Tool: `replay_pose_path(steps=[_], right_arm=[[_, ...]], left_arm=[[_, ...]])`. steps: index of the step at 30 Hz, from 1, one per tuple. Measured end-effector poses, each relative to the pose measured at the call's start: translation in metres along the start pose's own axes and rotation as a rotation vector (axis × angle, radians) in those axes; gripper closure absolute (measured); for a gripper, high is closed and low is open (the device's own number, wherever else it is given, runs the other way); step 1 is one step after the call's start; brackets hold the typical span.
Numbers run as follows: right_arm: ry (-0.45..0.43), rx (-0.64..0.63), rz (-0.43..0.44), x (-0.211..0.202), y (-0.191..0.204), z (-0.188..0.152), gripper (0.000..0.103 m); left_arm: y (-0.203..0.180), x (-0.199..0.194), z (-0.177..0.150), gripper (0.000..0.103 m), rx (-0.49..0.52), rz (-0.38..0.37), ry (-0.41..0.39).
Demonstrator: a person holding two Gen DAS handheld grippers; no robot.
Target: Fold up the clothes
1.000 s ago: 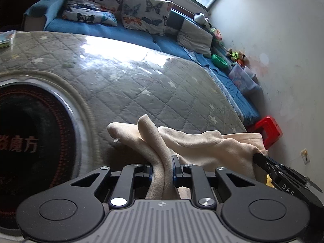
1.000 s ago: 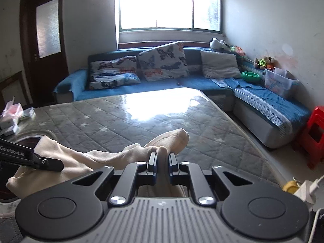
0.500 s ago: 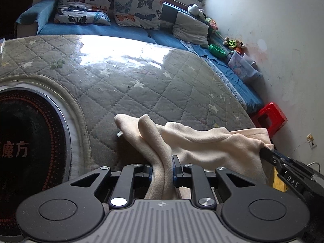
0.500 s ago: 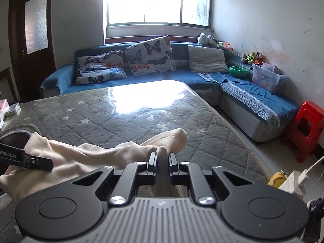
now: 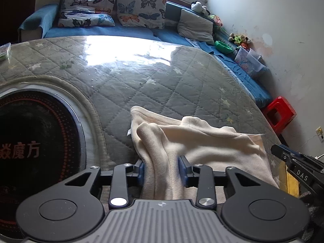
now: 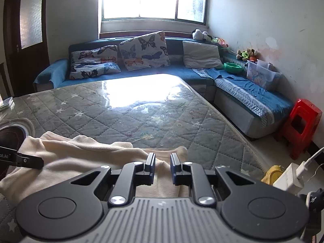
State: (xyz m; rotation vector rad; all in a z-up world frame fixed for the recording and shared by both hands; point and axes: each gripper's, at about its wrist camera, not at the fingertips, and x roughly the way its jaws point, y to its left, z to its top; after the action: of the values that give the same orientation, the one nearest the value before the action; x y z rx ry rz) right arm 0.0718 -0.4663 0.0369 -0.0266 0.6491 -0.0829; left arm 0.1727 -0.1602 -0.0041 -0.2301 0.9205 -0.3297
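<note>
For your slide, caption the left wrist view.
Left gripper, jaws just opening, straddles cream garment on quilted table.

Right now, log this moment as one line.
phase: releasing fold | left gripper: opening, cloth between jaws | right gripper: opening, cloth below | cloth: on table

Both grippers' jaws just parting

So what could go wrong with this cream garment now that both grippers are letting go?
A thick ridge of the cream garment stands between the left gripper pads, whose jaws have just been opening; pulling back might drag it and undo the fold. The right gripper, also just opening, sits over the cloth's edge near the table edge, where it could slip off.
</note>
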Motion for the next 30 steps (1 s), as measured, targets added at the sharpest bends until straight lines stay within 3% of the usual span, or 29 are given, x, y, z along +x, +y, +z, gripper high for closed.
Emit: replay_pose_path(steps=[8,12,15,30], right_arm=[[0.015,-0.029,0.084,-0.008,0.021,-0.004,0.085],[0.034,-0.047,0.134,-0.011,0.035,-0.01,0.079],[0.05,-0.063,0.161,-0.013,0.045,-0.017,0.065],[0.104,-0.09,0.176,-0.017,0.064,-0.04,0.061]], left_arm=[[0.002,-0.005,-0.005,0.055,0.005,0.027,-0.002],[0.002,-0.011,-0.01,0.048,0.018,0.044,-0.011],[0.002,-0.016,-0.015,0.046,0.032,0.058,-0.016],[-0.002,-0.021,-0.036,0.036,0.129,0.122,-0.012]])
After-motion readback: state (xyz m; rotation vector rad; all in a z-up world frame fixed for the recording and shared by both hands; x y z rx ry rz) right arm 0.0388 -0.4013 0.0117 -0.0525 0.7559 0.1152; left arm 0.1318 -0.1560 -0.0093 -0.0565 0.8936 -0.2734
